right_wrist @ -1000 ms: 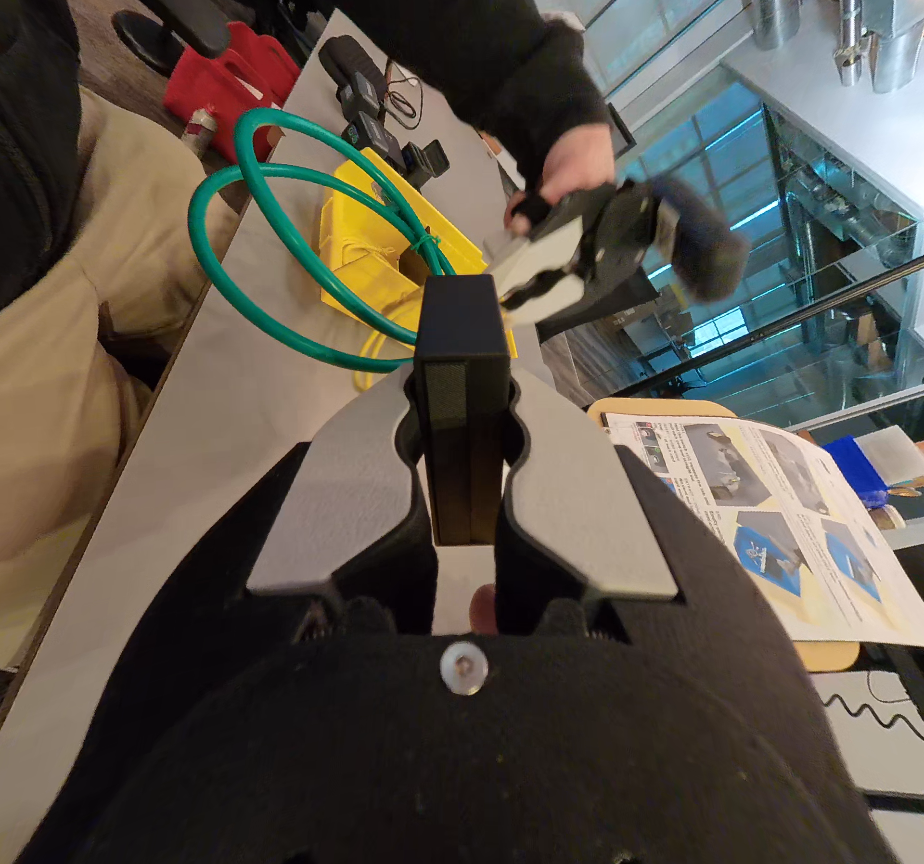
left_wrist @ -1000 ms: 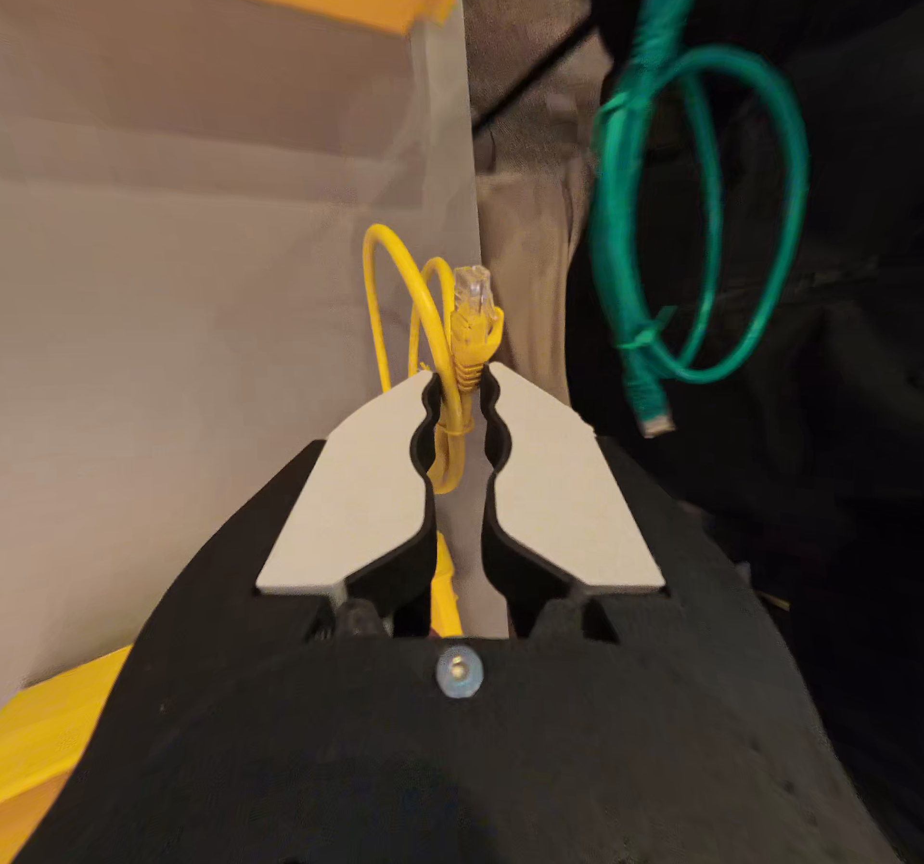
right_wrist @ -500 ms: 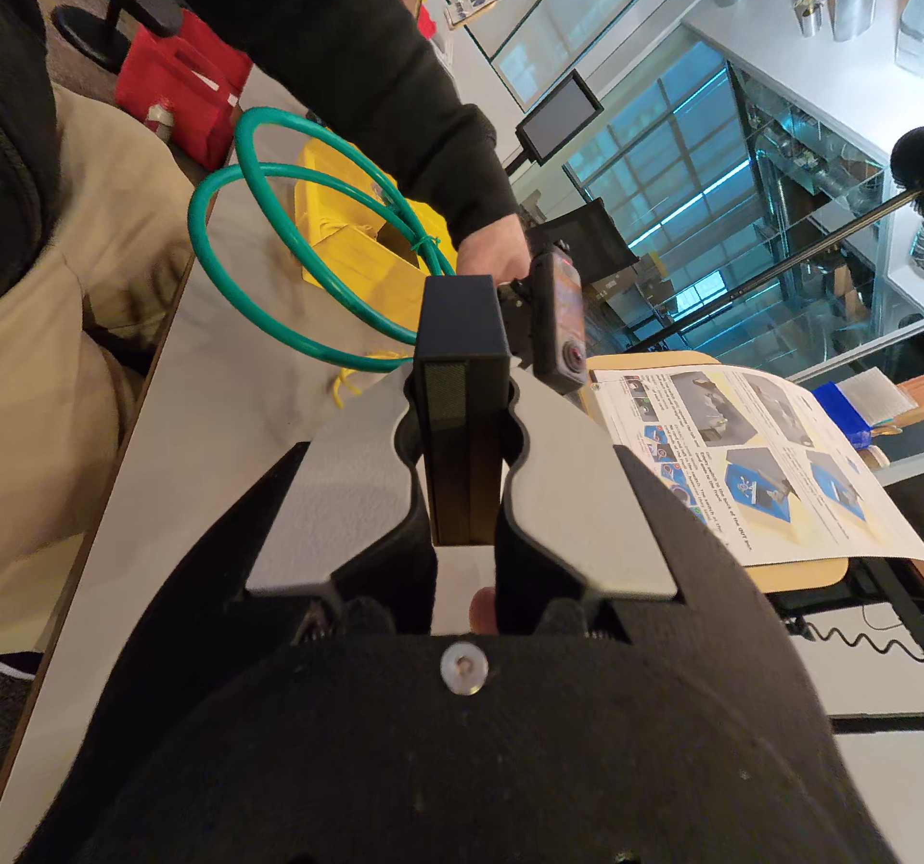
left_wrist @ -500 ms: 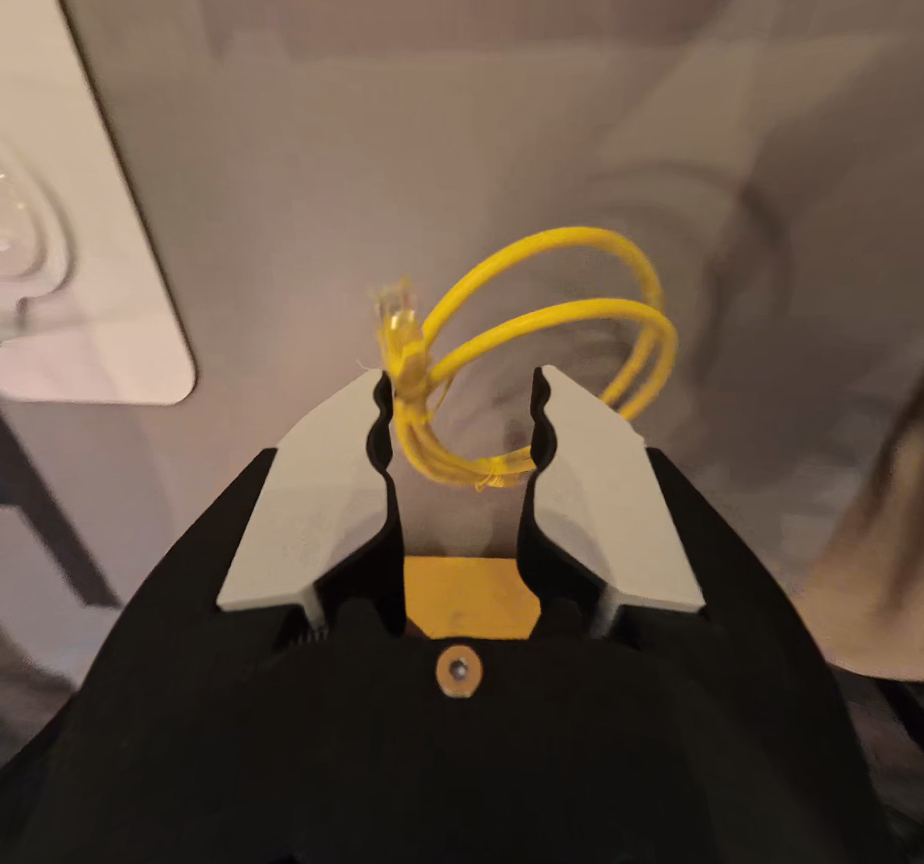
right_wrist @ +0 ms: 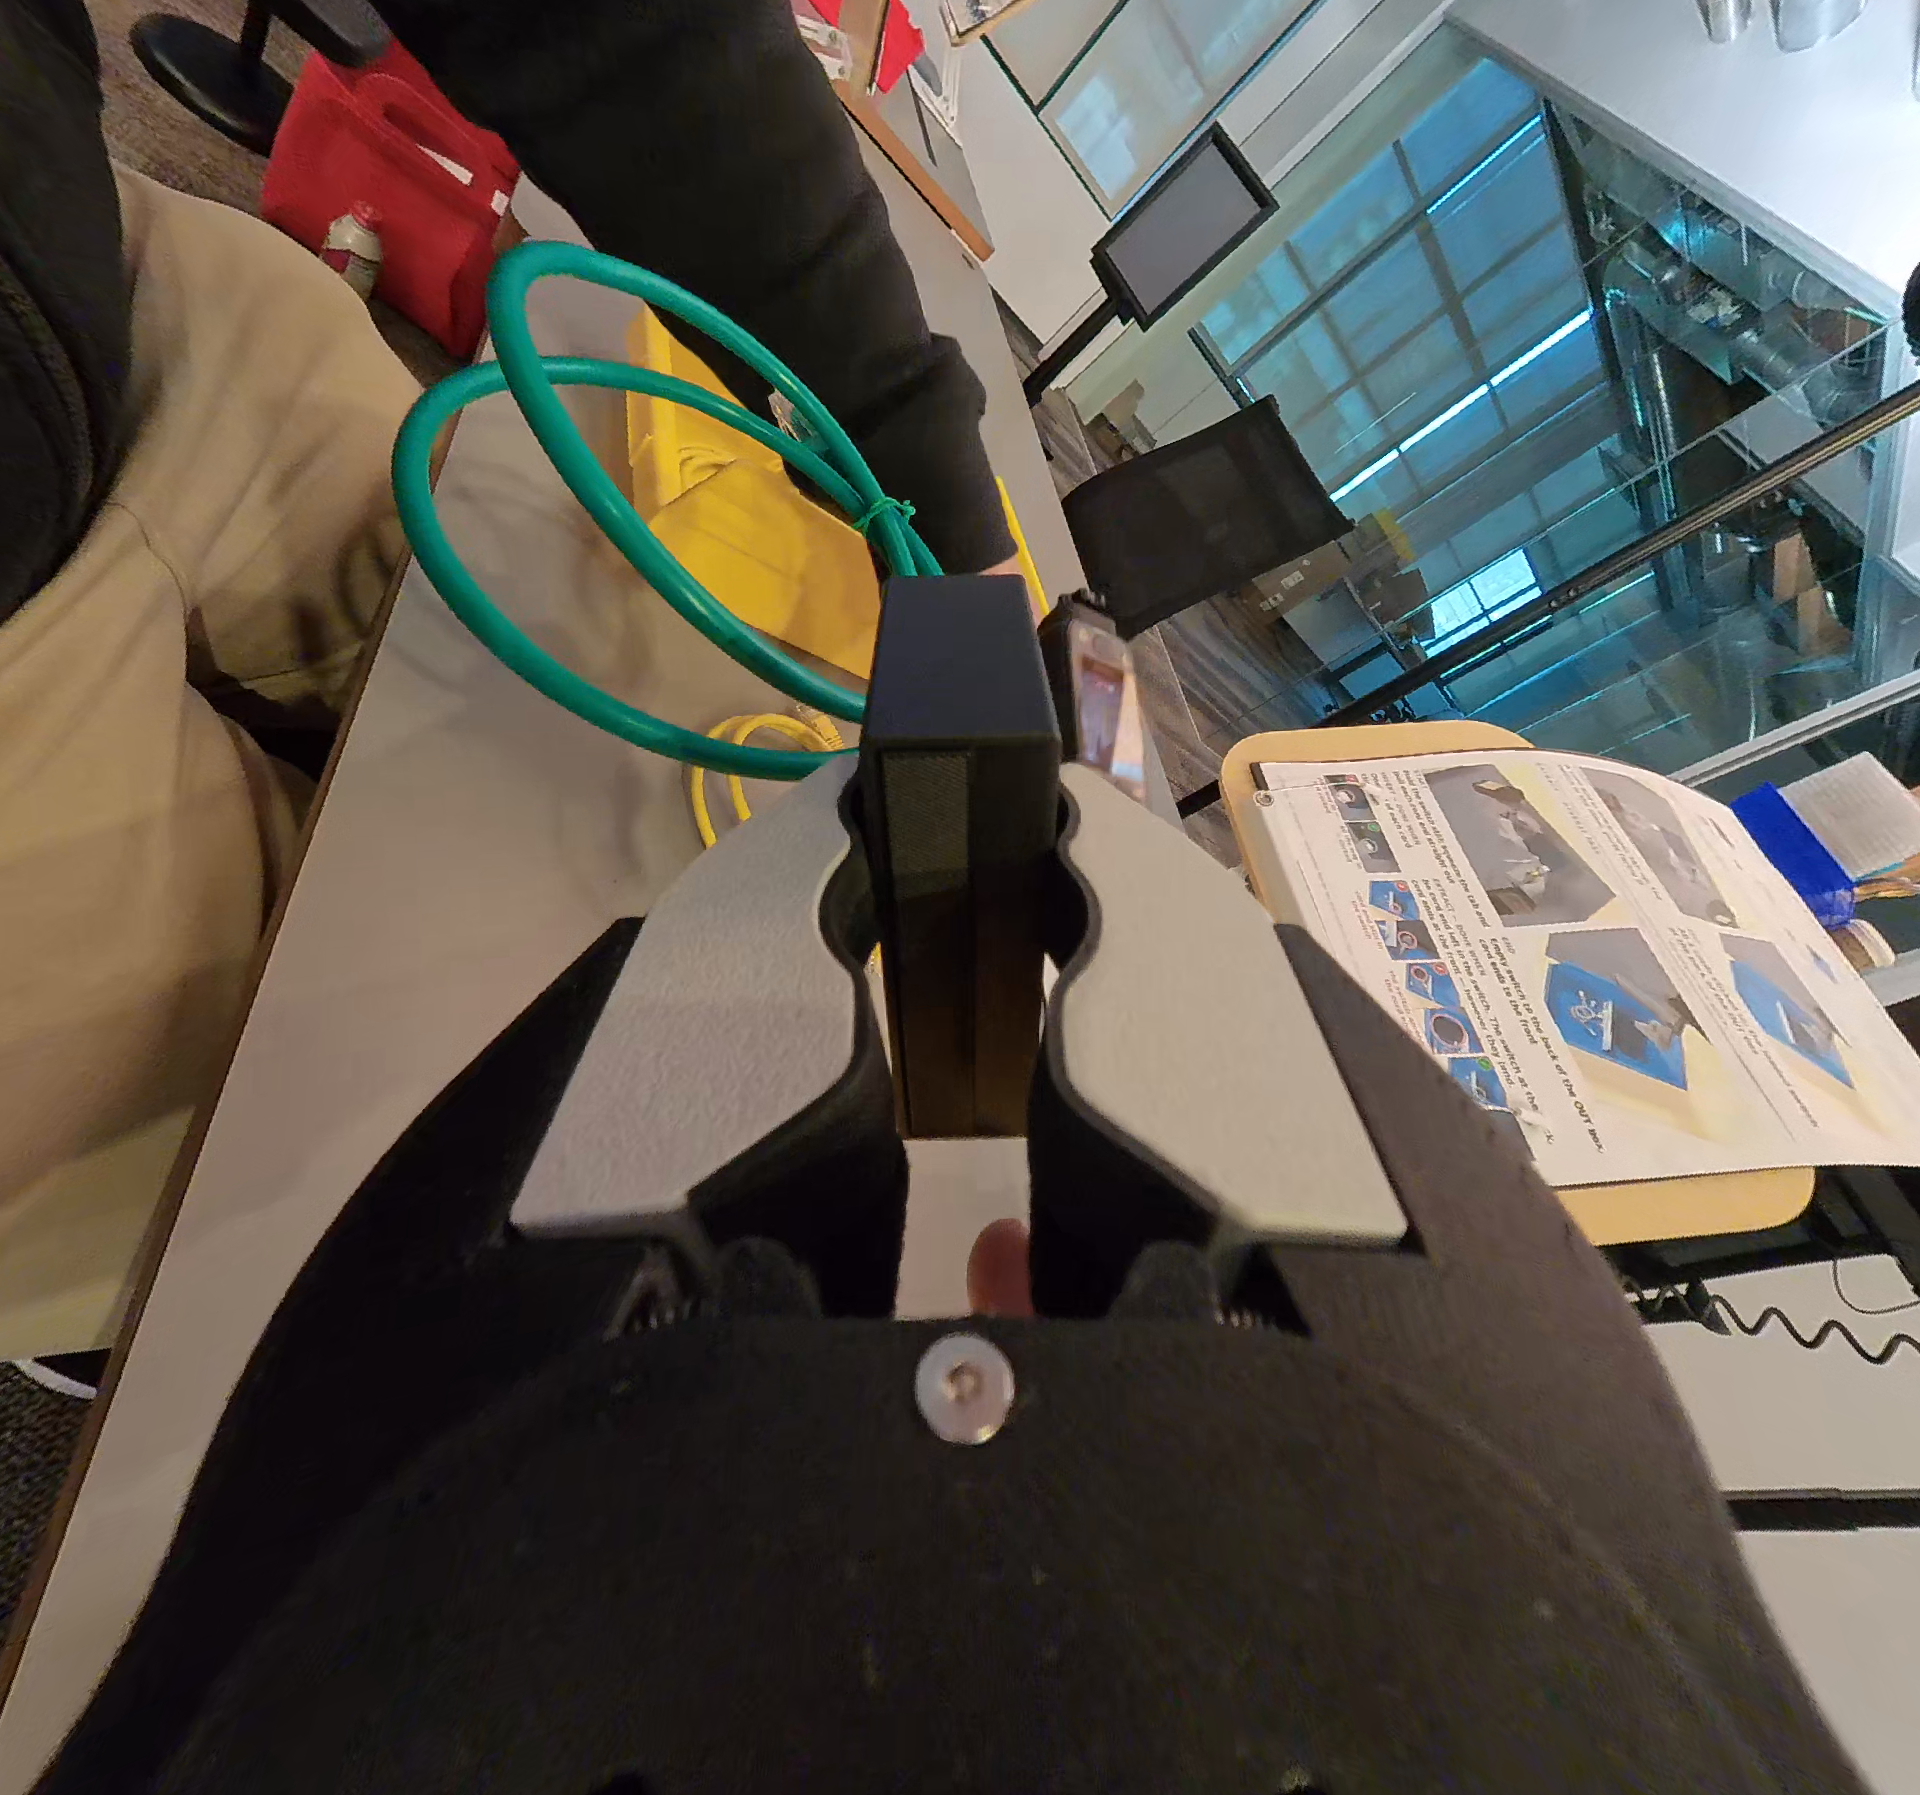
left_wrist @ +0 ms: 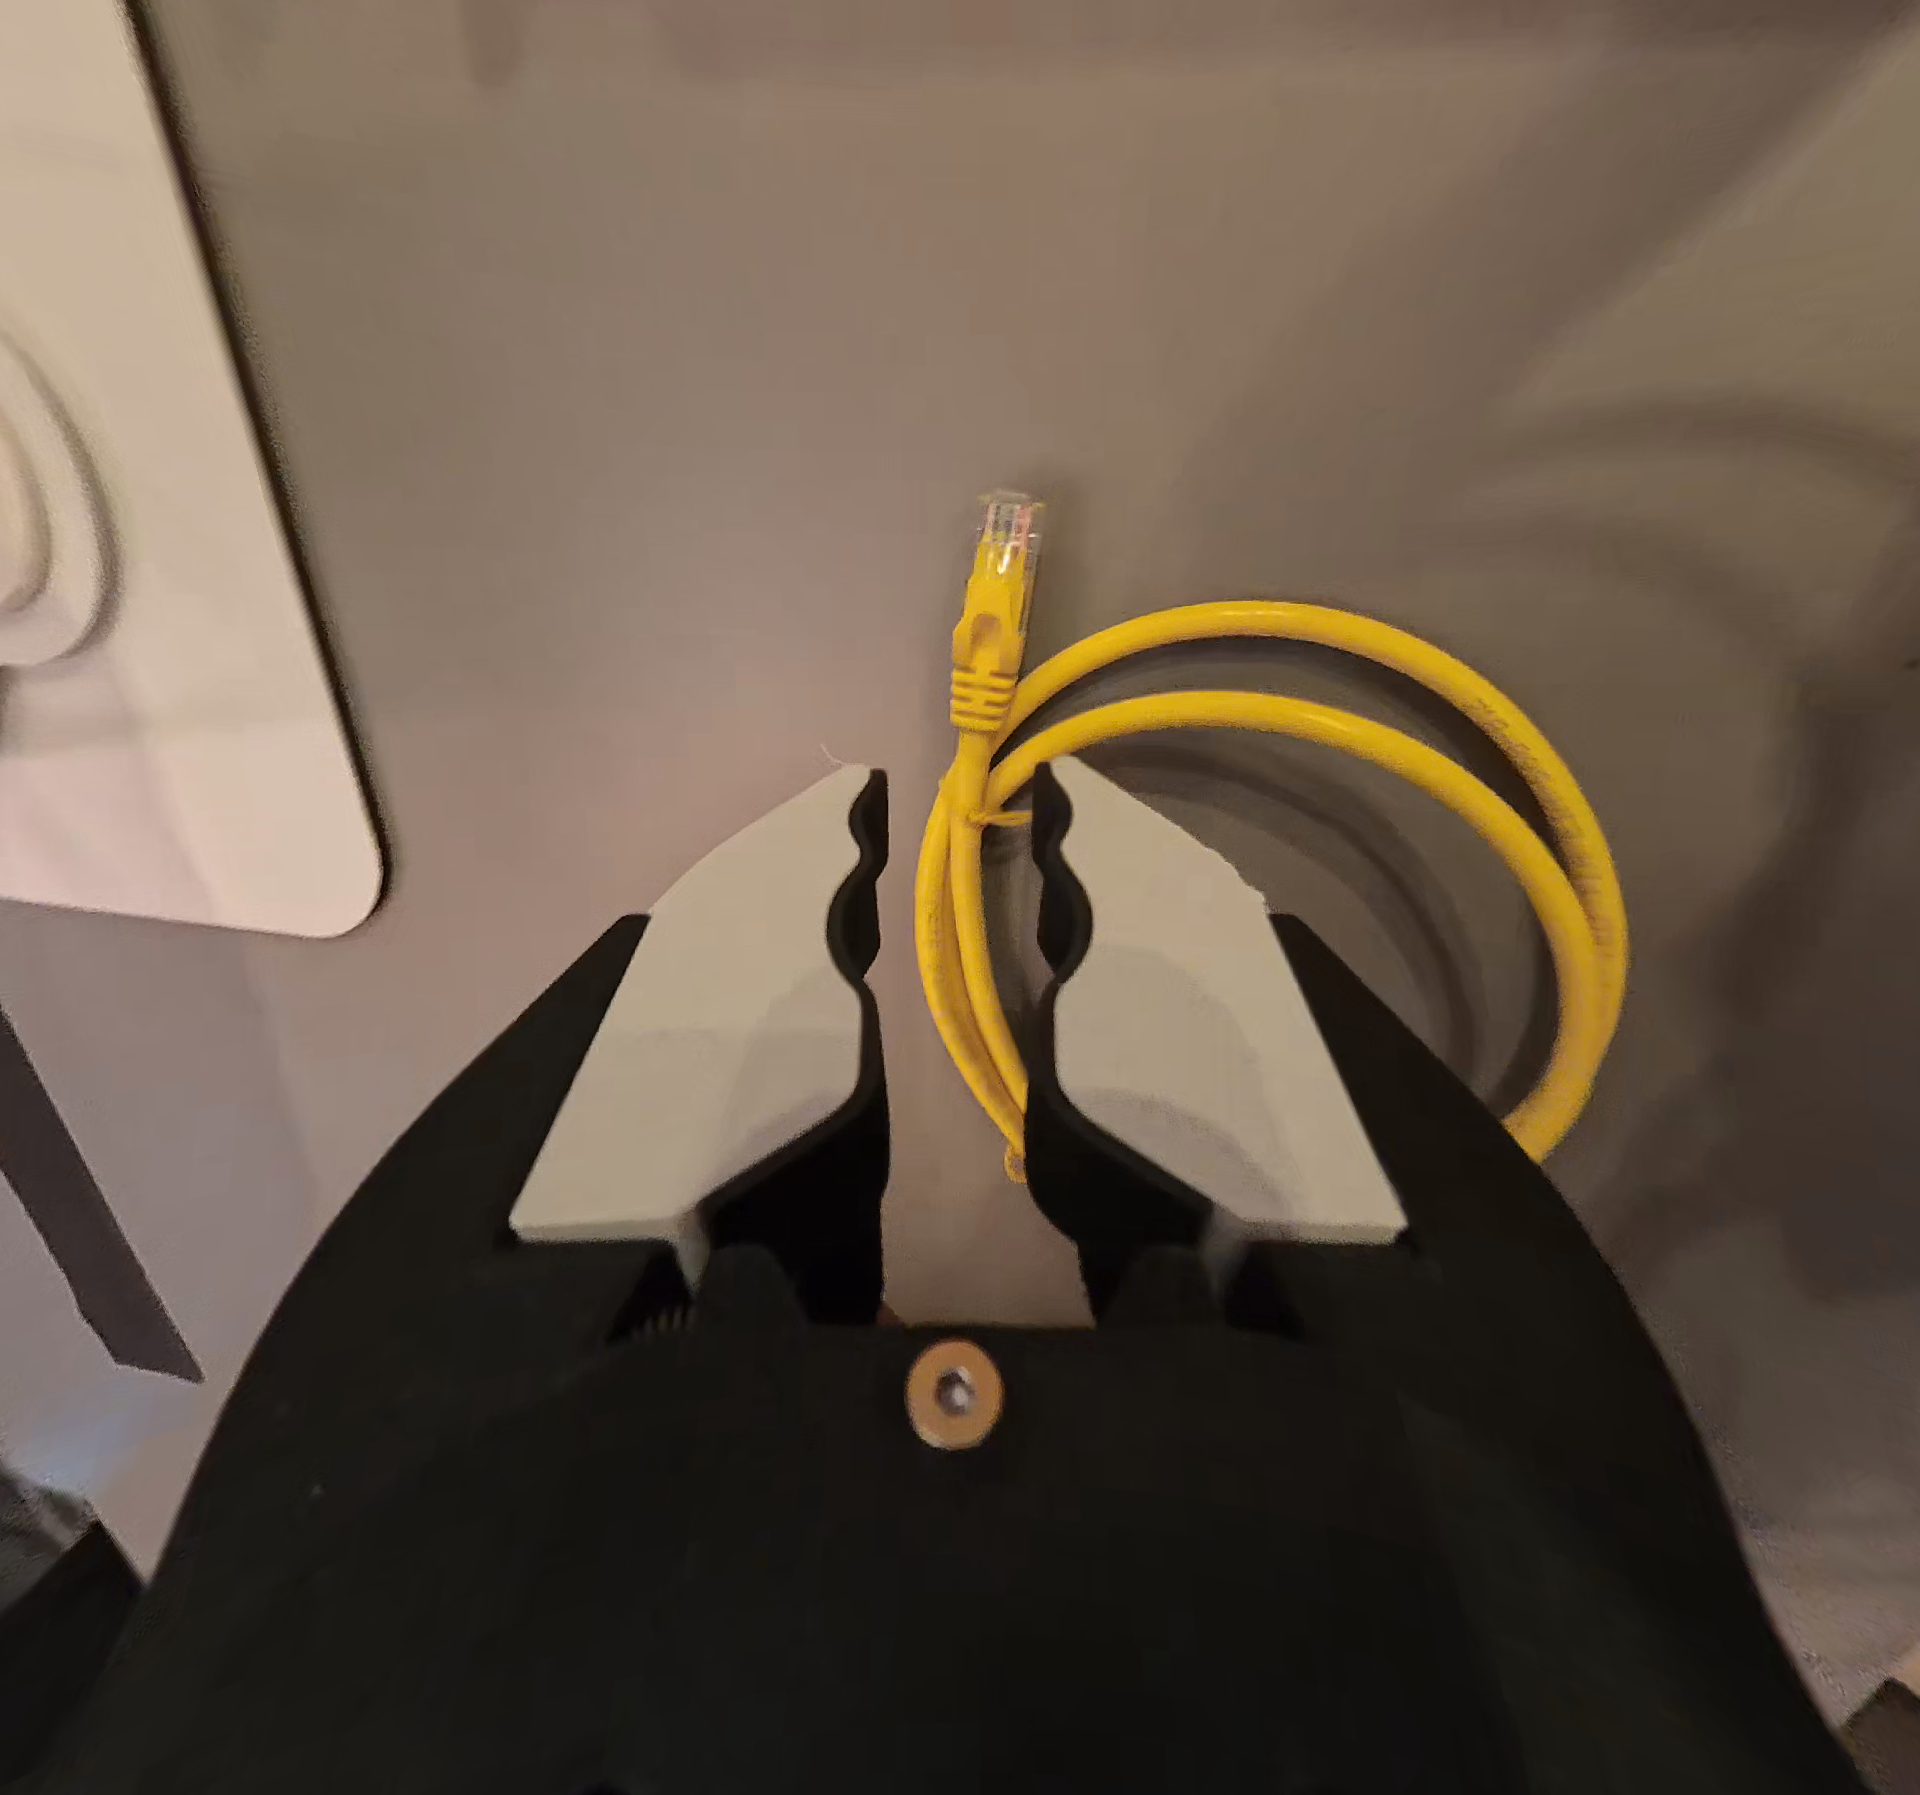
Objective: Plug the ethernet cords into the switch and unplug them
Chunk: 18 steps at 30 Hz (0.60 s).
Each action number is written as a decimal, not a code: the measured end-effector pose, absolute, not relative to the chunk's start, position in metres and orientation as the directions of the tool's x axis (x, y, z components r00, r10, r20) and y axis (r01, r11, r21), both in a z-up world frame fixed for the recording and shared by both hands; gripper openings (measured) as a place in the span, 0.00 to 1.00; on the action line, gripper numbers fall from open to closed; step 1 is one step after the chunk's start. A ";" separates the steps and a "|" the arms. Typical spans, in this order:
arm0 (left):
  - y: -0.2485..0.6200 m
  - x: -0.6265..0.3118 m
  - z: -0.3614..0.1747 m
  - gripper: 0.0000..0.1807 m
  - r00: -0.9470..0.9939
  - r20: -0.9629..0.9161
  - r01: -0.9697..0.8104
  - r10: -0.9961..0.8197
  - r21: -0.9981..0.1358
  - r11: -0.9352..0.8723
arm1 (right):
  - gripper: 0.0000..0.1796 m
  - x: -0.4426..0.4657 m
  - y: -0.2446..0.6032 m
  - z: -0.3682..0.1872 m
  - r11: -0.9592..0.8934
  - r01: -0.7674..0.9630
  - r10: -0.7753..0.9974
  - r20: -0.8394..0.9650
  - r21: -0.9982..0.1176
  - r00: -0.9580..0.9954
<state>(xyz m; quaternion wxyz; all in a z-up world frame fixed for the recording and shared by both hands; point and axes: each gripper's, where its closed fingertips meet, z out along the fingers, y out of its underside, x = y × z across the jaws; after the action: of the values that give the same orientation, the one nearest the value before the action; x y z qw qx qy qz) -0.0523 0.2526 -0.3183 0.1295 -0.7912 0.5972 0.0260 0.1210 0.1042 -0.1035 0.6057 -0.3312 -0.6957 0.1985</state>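
In the left wrist view, my left gripper (left_wrist: 958,777) is open just above the grey table (left_wrist: 623,395). A coiled yellow ethernet cord (left_wrist: 1558,862) lies flat on the table. Part of it runs between the open fingers, and its clear plug (left_wrist: 1003,540) points away beyond the tips. My right gripper (right_wrist: 961,800) is shut on a black switch (right_wrist: 961,685), held on edge above the table. A coiled green ethernet cord (right_wrist: 582,623) hangs from the switch's far end; the joint is hidden. The yellow cord (right_wrist: 748,758) also shows on the table beyond the switch.
A yellow bin (right_wrist: 727,540) stands on the table behind the green coil. A person's black sleeve (right_wrist: 727,187) reaches over it. A printed sheet on a wooden board (right_wrist: 1558,966) lies at the right. A white pad (left_wrist: 156,602) lies left of the left gripper. A red bag (right_wrist: 384,176) sits on the floor. My right fingertips sit around 30 cm from my left ones.
My left gripper swung down to the table, opened and let go of the yellow cord, which now lies flat. My right gripper kept its hold on the switch.
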 end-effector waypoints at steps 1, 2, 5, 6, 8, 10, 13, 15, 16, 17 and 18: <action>0.253 -0.052 -0.325 0.15 0.272 -0.192 -0.958 -0.943 -0.150 -0.246 | 0.15 0.122 0.104 -0.104 0.701 0.221 0.701 0.711 -0.677 -0.045; 0.254 -0.050 -0.329 0.15 0.272 -0.186 -0.957 -0.944 -0.150 -0.246 | 0.15 0.122 0.105 -0.104 0.701 0.220 0.702 0.711 -0.678 -0.043; 0.254 -0.039 -0.332 0.09 0.300 -0.134 -0.942 -0.945 -0.198 -0.271 | 0.15 0.123 0.105 -0.102 0.703 0.209 0.699 0.714 -0.679 -0.031; 0.254 -0.038 -0.332 0.09 0.305 -0.122 -0.940 -0.944 -0.200 -0.278 | 0.15 0.123 0.105 -0.102 0.704 0.207 0.699 0.715 -0.679 -0.030; 0.254 -0.038 -0.333 0.08 0.328 -0.092 -0.929 -0.940 -0.211 -0.304 | 0.15 0.122 0.104 -0.103 0.708 0.205 0.696 0.718 -0.676 -0.036; 0.255 -0.037 -0.332 0.03 0.325 -0.093 -0.927 -0.941 -0.226 -0.298 | 0.15 0.120 0.104 -0.104 0.711 0.206 0.693 0.720 -0.672 -0.043; 0.250 -0.033 -0.332 0.03 0.302 -0.059 -0.927 -0.951 -0.249 -0.279 | 0.15 0.119 0.104 -0.105 0.711 0.215 0.692 0.721 -0.670 -0.044; 0.246 -0.031 -0.332 0.03 0.294 -0.065 -0.928 -0.954 -0.258 -0.268 | 0.15 0.120 0.105 -0.106 0.710 0.223 0.692 0.721 -0.668 -0.042; 0.241 -0.030 -0.331 0.03 0.283 -0.046 -0.929 -0.958 -0.262 -0.262 | 0.15 0.121 0.105 -0.106 0.708 0.225 0.693 0.720 -0.669 -0.039; 0.240 -0.029 -0.329 0.03 0.281 -0.041 -0.926 -0.959 -0.274 -0.260 | 0.15 0.122 0.105 -0.105 0.707 0.224 0.693 0.720 -0.671 -0.035; 0.244 -0.028 -0.323 0.03 0.286 -0.079 -0.920 -0.955 -0.301 -0.250 | 0.15 0.124 0.105 -0.104 0.708 0.221 0.693 0.720 -0.671 -0.033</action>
<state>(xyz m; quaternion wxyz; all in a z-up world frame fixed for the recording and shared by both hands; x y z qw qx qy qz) -0.0280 0.2437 -0.3229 0.1461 -0.7884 0.5946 -0.0598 0.1236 0.1045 -0.1040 0.6121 -0.3301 -0.6922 0.1927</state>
